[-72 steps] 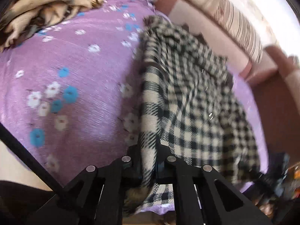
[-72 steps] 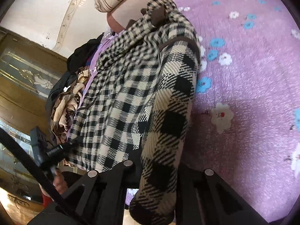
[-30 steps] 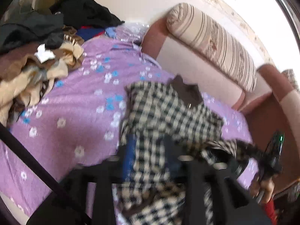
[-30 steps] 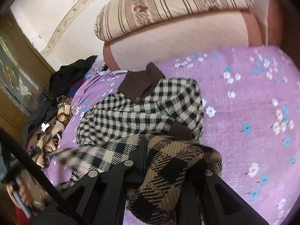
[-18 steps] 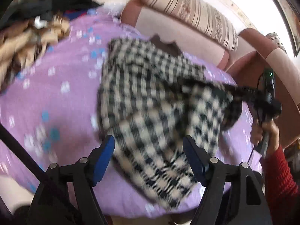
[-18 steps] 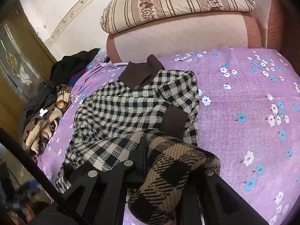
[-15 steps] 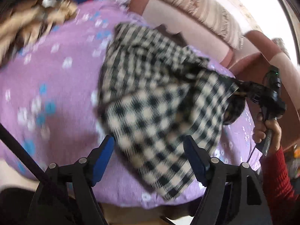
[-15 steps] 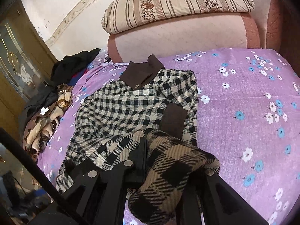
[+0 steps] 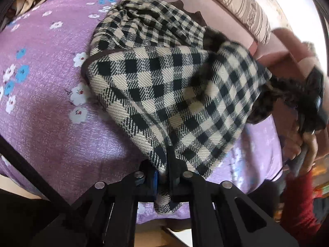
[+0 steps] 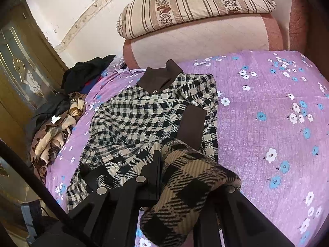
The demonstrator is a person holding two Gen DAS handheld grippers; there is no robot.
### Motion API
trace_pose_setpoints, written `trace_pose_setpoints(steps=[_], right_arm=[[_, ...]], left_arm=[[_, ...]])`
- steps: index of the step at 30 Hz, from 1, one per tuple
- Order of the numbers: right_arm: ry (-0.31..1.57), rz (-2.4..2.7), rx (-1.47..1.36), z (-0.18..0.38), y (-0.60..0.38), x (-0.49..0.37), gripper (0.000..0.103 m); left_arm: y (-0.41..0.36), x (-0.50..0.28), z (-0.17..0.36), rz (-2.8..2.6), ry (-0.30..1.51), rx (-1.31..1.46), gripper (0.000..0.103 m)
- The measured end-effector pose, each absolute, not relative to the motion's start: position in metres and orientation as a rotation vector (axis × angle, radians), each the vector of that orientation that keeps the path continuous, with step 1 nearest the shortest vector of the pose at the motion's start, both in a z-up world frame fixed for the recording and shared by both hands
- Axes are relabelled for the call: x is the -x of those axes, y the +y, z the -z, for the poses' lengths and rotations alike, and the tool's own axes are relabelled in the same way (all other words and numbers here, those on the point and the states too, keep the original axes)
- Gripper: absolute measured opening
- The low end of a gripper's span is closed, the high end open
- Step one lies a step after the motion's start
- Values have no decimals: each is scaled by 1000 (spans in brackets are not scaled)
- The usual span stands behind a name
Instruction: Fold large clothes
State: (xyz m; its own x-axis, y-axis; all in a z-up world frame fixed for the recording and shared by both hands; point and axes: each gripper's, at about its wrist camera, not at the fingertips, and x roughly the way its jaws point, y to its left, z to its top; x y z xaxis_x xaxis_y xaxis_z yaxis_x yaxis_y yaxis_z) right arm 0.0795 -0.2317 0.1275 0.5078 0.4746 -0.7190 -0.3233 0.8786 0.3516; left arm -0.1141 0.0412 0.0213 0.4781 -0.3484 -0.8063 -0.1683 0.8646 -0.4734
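Item: checked coat (image 10: 144,119), black and cream, brown collar (image 10: 160,78) and brown cuff (image 10: 192,125). Lies mid-frame in the right wrist view on the purple floral bedspread (image 10: 267,94), collar toward the striped pillow (image 10: 195,6) at top; hem end lifted toward the lower edge.

Left gripper (image 9: 164,177): lower centre of its view, jaws pressed together on a fold of the coat's hem.

Right gripper (image 10: 174,177): lower centre of its view, pinching a thick bunch of the same hem; cloth drapes over and hides the right finger.

Handling, as judged: thick woven cloth, soft and limp, fairly heavy for a garment, not slippery, not fragile. It sags between the two holds and bunches readily. Best taken at the hem corners or along a side seam, a single layer edge rather than a wad, so the fold falls flat.

Also present: heap of other clothes (image 10: 55,127) at the left of the bed.
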Motion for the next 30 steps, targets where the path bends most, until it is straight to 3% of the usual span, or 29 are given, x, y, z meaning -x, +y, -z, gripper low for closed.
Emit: trace_pose_setpoints(steps=[7, 14, 20, 24, 26, 28, 30], right_arm=[[877, -518, -163, -147, -238, -70, 11], [878, -500, -216, -161, -233, -130, 11], [948, -393, -251, -135, -221, -227, 11], [1013, -336, -262, -106, -218, -273, 12], [1045, -324, -304, -92, -219, -288, 16], [1061, -328, -348, -82, -221, -299, 26], [1065, -347, -419, -74, -225, -307, 43]], left_arm=[[65, 106, -98, 127, 912, 518, 6], [110, -4, -176, 20, 778, 413, 6], [148, -152, -158, -147, 890, 401, 9], [166, -199, -124, -199, 954, 466, 15], [174, -208, -115, -178, 951, 511, 31], [187, -209, -108, -140, 924, 608, 45], [201, -204, -104, -120, 877, 722, 62]])
